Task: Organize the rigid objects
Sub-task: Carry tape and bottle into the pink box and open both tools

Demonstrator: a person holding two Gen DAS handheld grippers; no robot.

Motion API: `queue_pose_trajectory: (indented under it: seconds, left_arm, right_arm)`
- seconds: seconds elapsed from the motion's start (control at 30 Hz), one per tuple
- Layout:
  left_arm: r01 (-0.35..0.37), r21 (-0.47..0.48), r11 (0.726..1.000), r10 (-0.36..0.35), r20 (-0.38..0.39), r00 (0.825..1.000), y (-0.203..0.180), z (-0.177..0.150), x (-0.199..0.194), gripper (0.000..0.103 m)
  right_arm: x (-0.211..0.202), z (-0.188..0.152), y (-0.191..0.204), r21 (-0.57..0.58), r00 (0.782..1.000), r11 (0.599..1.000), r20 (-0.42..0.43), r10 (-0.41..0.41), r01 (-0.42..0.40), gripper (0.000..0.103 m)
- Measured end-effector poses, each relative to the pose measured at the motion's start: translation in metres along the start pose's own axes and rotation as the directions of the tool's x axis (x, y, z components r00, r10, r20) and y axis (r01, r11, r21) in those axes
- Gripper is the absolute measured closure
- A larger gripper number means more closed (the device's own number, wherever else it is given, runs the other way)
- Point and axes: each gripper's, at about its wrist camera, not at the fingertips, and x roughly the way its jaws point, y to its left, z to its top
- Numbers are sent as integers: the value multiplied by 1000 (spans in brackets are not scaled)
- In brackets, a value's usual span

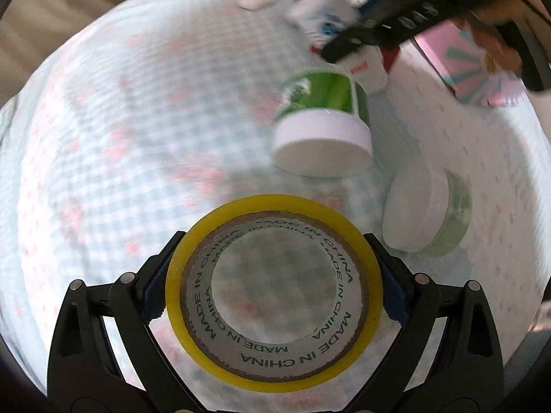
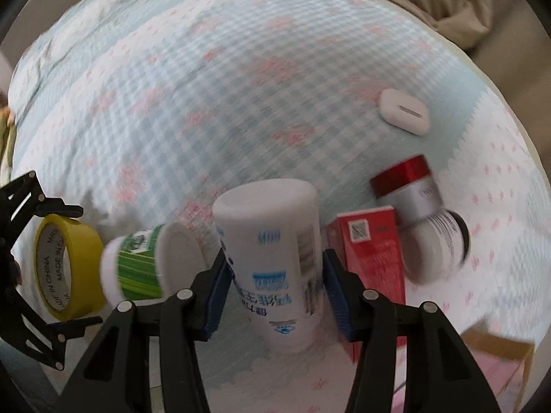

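My left gripper (image 1: 273,277) is shut on a yellow tape roll (image 1: 273,290) and holds it above the checked cloth; the roll also shows in the right wrist view (image 2: 65,272). My right gripper (image 2: 273,275) is shut on a white bottle with blue print (image 2: 272,261); it also shows in the left wrist view (image 1: 351,43). A green jar with white lid (image 1: 323,127) lies on its side just past the tape, and also shows in the right wrist view (image 2: 144,265).
A pale green jar with a white lid (image 1: 427,213) lies right of the tape. A red box (image 2: 372,254), a red-capped silver jar (image 2: 409,189) and a white case (image 2: 404,112) lie on the cloth. A pink box (image 1: 478,58) sits at the far right.
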Motion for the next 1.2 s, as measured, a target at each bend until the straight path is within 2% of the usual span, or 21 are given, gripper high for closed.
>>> queue_pose_trajectory:
  seconds: [0.13,0.2,0.33,0.57,0.73,0.93,1.07,1.2]
  left_arm:
    - [-19,-57,998,22,41,999,12,0,-36,8]
    - [-18,-75,997,23,68,997,17,4,-56,8]
    - [-19,-74,997,27,105,994,18,8,-99,8]
    - [-7,-47,999,16,188,982,-4,49,-169,7]
    - [-4,-13,1000,7,240,971,-50,100,-207,7]
    - [23,0,1000,-22,280,960,-129,156,-228,7]
    - [62,-7,998,-58,269,961,-183,194,-215,7]
    - [100,-19,995,-93,230,969,-237,232,-182,7]
  right_arm:
    - [-31,-6,-1,107,999,994,40,0,-4,56]
    - [-47,-10,12,154,998,988,65,-4,-6,56]
    - [-86,-23,26,255,993,967,114,-18,-12,57]
    - [-168,-57,24,441,988,896,153,-14,-55,57]
    - [-230,-98,-6,580,977,808,211,-24,-105,57]
    - [-294,-159,-61,654,965,749,250,-83,-105,57]
    - [-318,-203,-108,686,964,720,247,-98,-103,56]
    - [-321,-245,-151,721,968,684,233,-89,-110,56]
